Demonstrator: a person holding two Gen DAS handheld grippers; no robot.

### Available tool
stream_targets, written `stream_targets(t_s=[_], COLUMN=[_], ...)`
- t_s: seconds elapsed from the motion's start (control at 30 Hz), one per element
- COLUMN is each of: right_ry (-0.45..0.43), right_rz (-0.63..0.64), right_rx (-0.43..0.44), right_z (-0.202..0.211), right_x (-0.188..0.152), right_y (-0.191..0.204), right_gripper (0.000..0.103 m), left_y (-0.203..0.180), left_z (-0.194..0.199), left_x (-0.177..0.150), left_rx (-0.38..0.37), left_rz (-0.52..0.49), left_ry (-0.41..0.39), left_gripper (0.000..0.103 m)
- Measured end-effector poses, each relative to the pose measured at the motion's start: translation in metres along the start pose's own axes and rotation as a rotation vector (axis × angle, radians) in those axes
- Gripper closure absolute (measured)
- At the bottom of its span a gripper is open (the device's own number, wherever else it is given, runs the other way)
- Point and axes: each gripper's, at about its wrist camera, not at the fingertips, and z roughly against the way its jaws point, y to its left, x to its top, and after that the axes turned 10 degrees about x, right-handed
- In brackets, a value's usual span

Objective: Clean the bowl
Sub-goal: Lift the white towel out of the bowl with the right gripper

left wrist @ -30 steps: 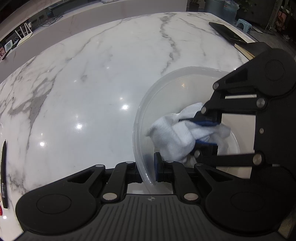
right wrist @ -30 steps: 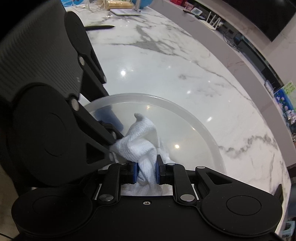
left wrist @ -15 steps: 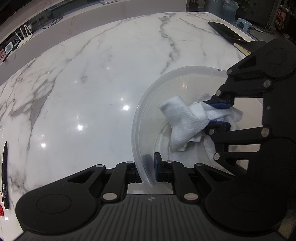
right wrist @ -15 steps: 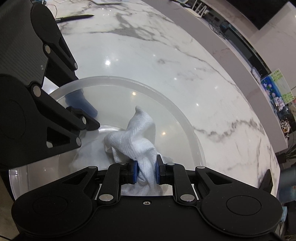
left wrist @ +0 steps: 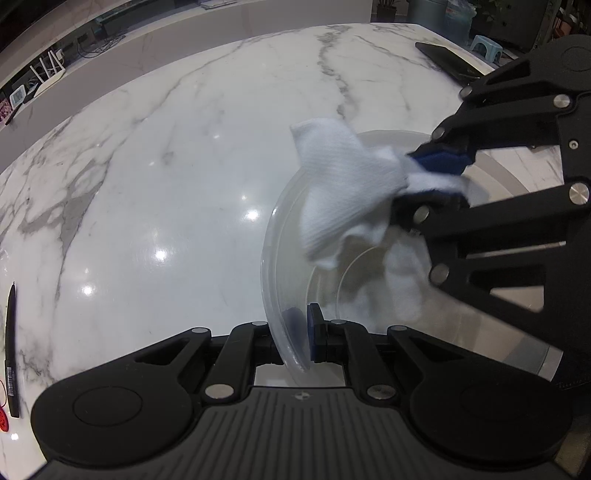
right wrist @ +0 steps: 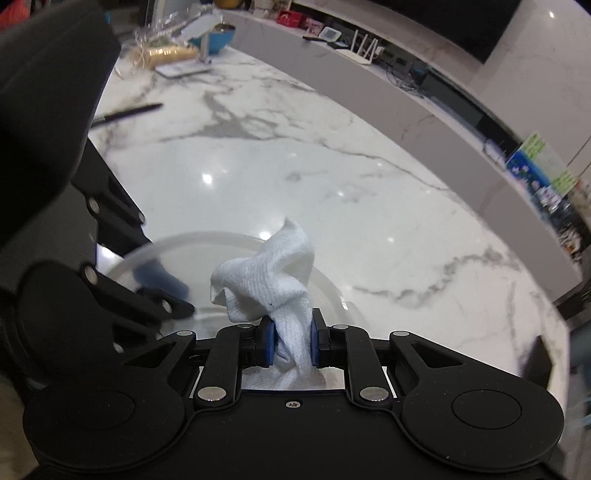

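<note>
A clear plastic bowl (left wrist: 284,266) rests on the white marble counter. My left gripper (left wrist: 299,332) is shut on its near rim, one blue pad inside the wall and one outside. My right gripper (right wrist: 291,345) is shut on a white cloth (right wrist: 273,277), which bunches up above its blue pads. In the left wrist view the right gripper (left wrist: 428,184) comes in from the right and holds the cloth (left wrist: 340,188) lifted over the bowl's far rim. The bowl's rim (right wrist: 192,238) and the left gripper's fingers (right wrist: 162,295) show at the left of the right wrist view.
A black pen (left wrist: 11,343) lies near the counter's left edge, also seen as a pen (right wrist: 125,112) in the right wrist view. A dark phone or tablet (left wrist: 447,61) lies far right. A blue bowl (right wrist: 221,35) and packets stand at the far end.
My right gripper has risen and rolled, lifting the cloth from the bowl's bottom up above its rim. The left gripper and the bowl have kept still.
</note>
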Motion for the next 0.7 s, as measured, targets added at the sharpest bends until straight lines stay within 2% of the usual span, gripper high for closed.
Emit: stream_targets(t_s=[0.1, 0.4, 0.7], right_ry=[-0.008, -0.060, -0.169], right_rz=[-0.019, -0.032, -0.082], right_rx=[0.044, 0.017, 0.007], right_z=[-0.001, 0.004, 0.012], right_x=[0.001, 0.006, 0.013], right_y=[-0.001, 0.001, -0.007], right_gripper=[0.088, 0.088, 0.088], left_y=[-0.001, 0.000, 0.003], left_z=[0.000, 0.000, -0.003], left_x=[0.001, 0.002, 0.003], left_rx=[0.001, 0.001, 0.000], left_rz=[0.000, 0.000, 0.000], left_ry=[0.001, 0.003, 0.002], left_gripper=[0.095, 0.095, 0.095])
